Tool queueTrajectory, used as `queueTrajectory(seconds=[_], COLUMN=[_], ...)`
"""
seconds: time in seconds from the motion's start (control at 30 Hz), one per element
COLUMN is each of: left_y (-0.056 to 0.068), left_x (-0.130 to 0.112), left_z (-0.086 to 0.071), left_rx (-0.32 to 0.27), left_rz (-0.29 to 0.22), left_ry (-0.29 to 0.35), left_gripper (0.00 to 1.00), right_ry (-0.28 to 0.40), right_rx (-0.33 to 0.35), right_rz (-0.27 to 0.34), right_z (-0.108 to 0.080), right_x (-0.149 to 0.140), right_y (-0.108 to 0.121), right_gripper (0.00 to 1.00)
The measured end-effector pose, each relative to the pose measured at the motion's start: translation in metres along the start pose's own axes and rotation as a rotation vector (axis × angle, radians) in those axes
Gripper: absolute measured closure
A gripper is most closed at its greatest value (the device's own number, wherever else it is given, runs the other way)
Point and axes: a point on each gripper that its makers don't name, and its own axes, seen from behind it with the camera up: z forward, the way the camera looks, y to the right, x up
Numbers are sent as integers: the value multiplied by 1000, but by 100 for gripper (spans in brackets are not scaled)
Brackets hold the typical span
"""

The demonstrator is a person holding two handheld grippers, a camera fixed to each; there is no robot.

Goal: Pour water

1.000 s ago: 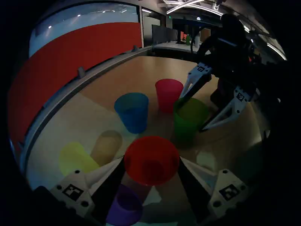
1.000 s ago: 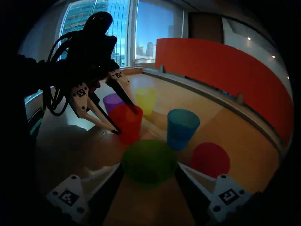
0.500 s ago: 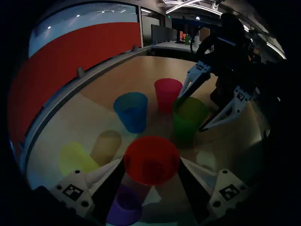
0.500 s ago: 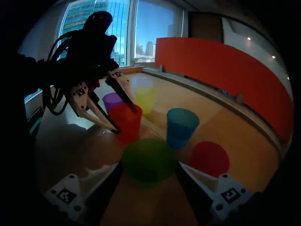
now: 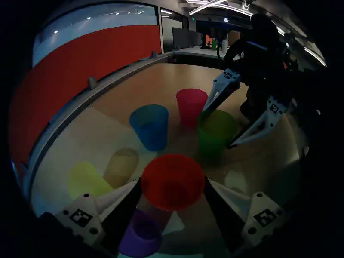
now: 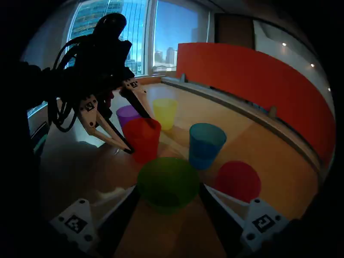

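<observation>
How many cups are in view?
6: red cup in the left gripper, green cup in the right gripper, blue cup and pink cup standing next to them, yellow cup and purple cup beside the red one. Others might be hidden behind the grippers.

A pale wooden surface (image 5: 172,77) is edged by a grey rail (image 5: 88,92), with a red wall panel (image 5: 86,56) behind it. Tall windows (image 6: 176,34) show city towers (image 6: 92,17). Ceiling light strips (image 5: 206,5) glow overhead.

No readable text, labels, numbers or signs
</observation>
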Motion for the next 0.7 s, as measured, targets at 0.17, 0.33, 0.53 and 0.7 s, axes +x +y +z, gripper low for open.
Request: queueTrajectory(seconds=[0.17, 0.33, 0.53, 0.7], left_y=[-2, 1, 1, 0], left_x=[3, 6, 11, 16], left_z=[-3, -8, -12, -16], left_rx=[4, -2, -4, -7], left_rz=[-3, -3, -1, -8], left_ry=[8, 18, 28, 40], left_gripper=[3, 3, 3, 3], right_ry=[0, -1, 0, 1], right_rx=[1, 2, 5, 13], right_rz=[0, -4, -9, -13], right_z=[0, 1, 2, 2], right_x=[0, 0, 1, 2], right_y=[0, -1, -1, -3], right_gripper=[0, 0, 0, 9])
